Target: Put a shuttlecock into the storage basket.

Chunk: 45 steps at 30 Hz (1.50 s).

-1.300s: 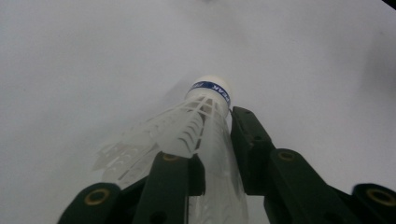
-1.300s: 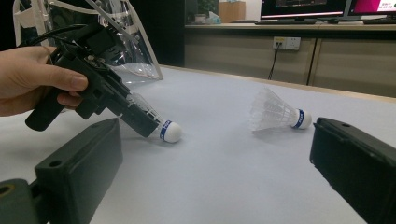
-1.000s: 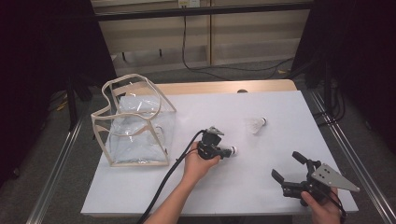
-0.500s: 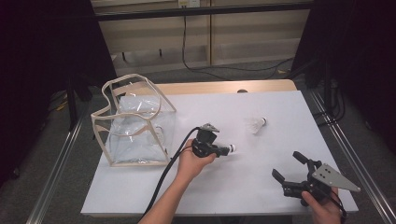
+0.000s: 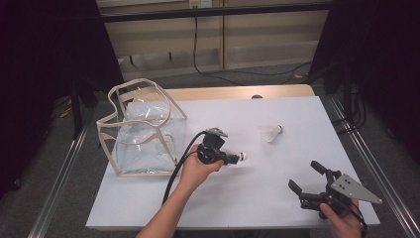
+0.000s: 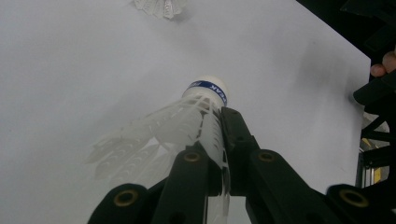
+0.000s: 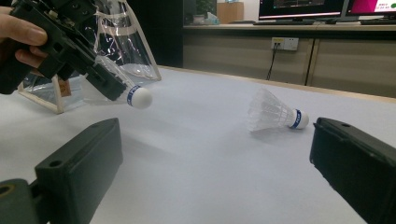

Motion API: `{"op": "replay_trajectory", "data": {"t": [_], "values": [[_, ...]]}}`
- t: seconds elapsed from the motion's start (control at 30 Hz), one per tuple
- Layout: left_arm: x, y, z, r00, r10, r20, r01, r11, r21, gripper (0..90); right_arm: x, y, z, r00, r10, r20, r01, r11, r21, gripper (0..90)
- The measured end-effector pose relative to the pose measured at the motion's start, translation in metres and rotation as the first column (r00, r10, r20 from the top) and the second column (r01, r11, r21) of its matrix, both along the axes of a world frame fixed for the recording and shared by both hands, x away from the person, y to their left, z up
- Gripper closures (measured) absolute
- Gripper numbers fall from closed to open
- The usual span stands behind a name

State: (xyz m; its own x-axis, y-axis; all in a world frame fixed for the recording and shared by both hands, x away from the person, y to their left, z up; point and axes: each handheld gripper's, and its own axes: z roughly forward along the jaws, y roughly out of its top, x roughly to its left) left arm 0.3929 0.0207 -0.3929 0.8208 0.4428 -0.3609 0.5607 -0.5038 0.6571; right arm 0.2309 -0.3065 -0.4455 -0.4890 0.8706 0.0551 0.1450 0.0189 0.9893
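While the shuttlecock [image 5: 236, 157] we carry sits pinched by its feather skirt in the left gripper [image 5: 233, 158], its long axis runs almost level, white cork nose pointing away from the hand toward the worktop's [image 5: 247, 198] right half. In the left gripper view the skirt [image 6: 187, 126] is squeezed flat between the two black jaws and the blue-banded cork [image 6: 205, 88] juts just past their tips, clear of the surface. The clear bag [image 5: 141, 131] with the cream trim lies the opposite way, behind the gripper on the left, its open mouth gaping upward; we judge that the carry must swing back over that rim, and the stiff trim is the one thing in the path. A second shuttlecock [image 5: 271, 133] lies on its side farther right, cork pointing right, well apart from both grippers. Our right gripper [image 5: 309, 186] rests near the front right corner with its jaws spread and nothing between them; it is the nearer one to that second shuttlecock.
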Motion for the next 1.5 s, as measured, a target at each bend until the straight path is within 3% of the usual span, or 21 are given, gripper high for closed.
{"op": "replay_trajectory", "data": {"t": [0.7,1.5], "values": [[0.000,0.012,0.031,0.9994,-0.024,0.023,0.024,0.9995,0.022,88.4,0.000,0.000,0.000,1.0000,-0.001,-0.001,0.001,1.0000,-0.002,2.2],[0.005,0.020,0.057,0.9995,-0.026,0.016,0.025,0.9993,0.028,88.4,0.000,0.001,0.000,1.0000,0.003,-0.005,-0.003,1.0000,0.000,2.2]]}}
